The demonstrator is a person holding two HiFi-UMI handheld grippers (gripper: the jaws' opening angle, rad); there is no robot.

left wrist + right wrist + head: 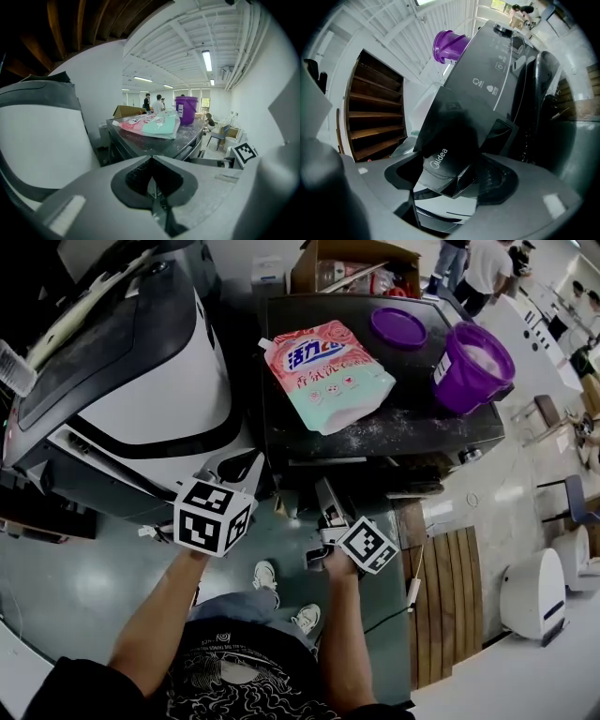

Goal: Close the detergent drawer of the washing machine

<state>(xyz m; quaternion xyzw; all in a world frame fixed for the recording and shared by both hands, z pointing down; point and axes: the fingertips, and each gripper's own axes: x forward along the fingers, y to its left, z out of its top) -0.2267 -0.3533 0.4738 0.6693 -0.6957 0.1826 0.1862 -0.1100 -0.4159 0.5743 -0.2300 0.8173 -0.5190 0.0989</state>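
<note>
Glossy black detergent drawer [443,157] with Midea logo is pulled out of the dark washing machine [422,427] front, its front panel pinched between the right gripper [450,185] jaws. Left gripper [152,180] has its jaws pressed together, empty, left of the drawer. Pink-and-mint detergent pouch [328,371] and purple plastic bucket [473,367] sit on the machine top.

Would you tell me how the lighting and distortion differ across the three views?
Head view: fisheye bend, dark corners, dim washer top. Left gripper view: lamp glares, left tool soft up close. Right gripper view: tilted, drawer in shadow.
</note>
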